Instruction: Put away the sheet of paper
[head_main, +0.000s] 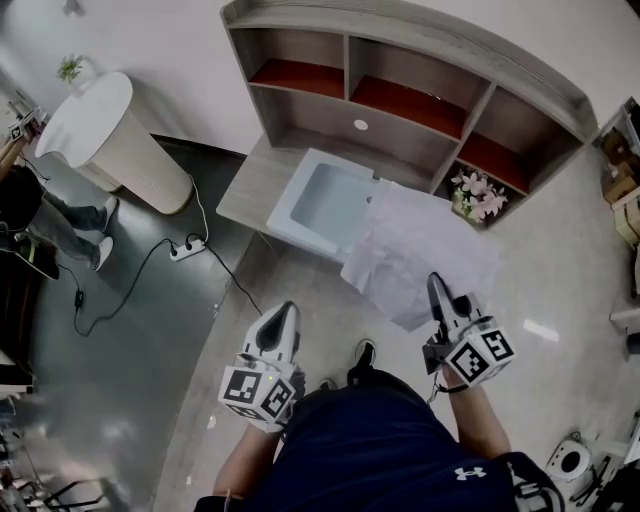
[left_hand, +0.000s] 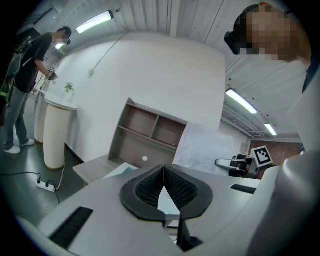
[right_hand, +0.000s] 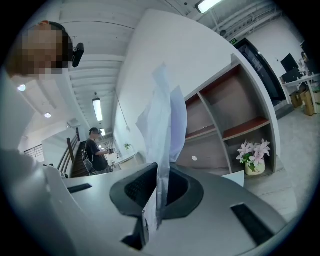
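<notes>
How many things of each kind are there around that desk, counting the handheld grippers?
Grippers: 2, left gripper and right gripper
Sheet of paper: 1
Pale blue tray: 1
Flower pot: 1
Shelf unit: 1
Total: 6
</notes>
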